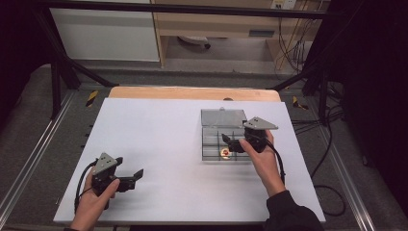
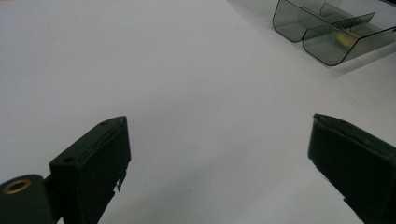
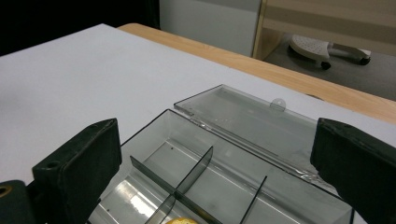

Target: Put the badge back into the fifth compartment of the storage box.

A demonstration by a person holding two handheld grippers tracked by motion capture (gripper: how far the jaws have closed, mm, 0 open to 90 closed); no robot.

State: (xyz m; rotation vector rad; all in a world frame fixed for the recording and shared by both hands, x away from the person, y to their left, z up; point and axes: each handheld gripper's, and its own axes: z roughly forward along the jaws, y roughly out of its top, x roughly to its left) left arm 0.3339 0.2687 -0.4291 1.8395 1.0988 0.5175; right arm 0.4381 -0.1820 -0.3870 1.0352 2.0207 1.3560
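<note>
Left: my left gripper (image 1: 129,178) rests low over the bare white tabletop (image 1: 159,144), jaws released with nothing between them; in the left gripper view the clear compartment box (image 2: 327,32) lies well apart, ahead and to the right.

Centre-right: the box (image 1: 223,142) sits open, its lid (image 1: 223,117) folded flat on the far side and its dividers (image 3: 187,182) marking off several cells. A small yellow-orange piece (image 1: 224,152) lies in a near cell; the right gripper view catches it (image 3: 180,221) at the bottom edge, below and between the jaws.

Right: my right gripper (image 1: 230,142) hovers over the box's near right part, jaws spread wide and gripping nothing, the piece clear of both pads.

The right hand (image 1: 262,156) is much the nearer. I judge the piece deposited, and any re-grasp calls for a short drop straight down. The box's long axis runs across the tabletop, parallel to the lid hinge.
</note>
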